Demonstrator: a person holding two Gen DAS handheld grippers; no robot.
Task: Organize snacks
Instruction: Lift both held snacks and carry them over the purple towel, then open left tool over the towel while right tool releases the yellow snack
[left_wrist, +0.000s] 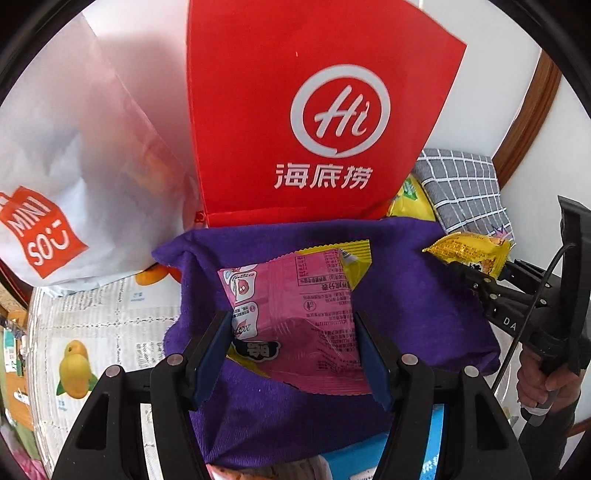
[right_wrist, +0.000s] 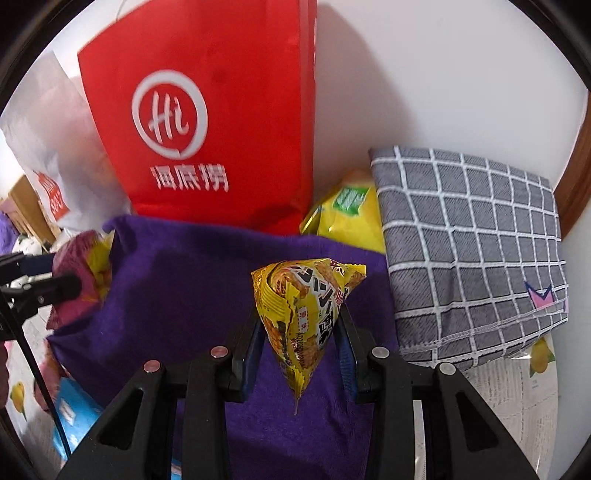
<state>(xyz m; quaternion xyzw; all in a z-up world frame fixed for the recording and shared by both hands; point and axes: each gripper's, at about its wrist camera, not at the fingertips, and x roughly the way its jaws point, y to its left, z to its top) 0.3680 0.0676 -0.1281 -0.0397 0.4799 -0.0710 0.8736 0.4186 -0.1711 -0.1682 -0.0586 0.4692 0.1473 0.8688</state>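
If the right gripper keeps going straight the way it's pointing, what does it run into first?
Probably the purple cloth lying right ahead of the right gripper, which is shut on a yellow packet. Beyond it stands the red bag. Depth is hard to judge.

red bag (right_wrist: 207, 122) walling the back, checked cushion (right_wrist: 469, 251) blocking right, purple cloth (right_wrist: 177, 295) open

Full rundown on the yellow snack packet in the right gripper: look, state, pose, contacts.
The yellow snack packet is a small glossy plastic pouch, puffed into a pyramid shape, printed with bold black-and-white characters and a picture of brownish snack pieces. It looks sealed, with serrated crimped edges. It hangs point-down, wide end up, pinched between the jaws of the right gripper over the purple cloth, apparently touching nothing else. The left wrist view shows it held in the air at the right.
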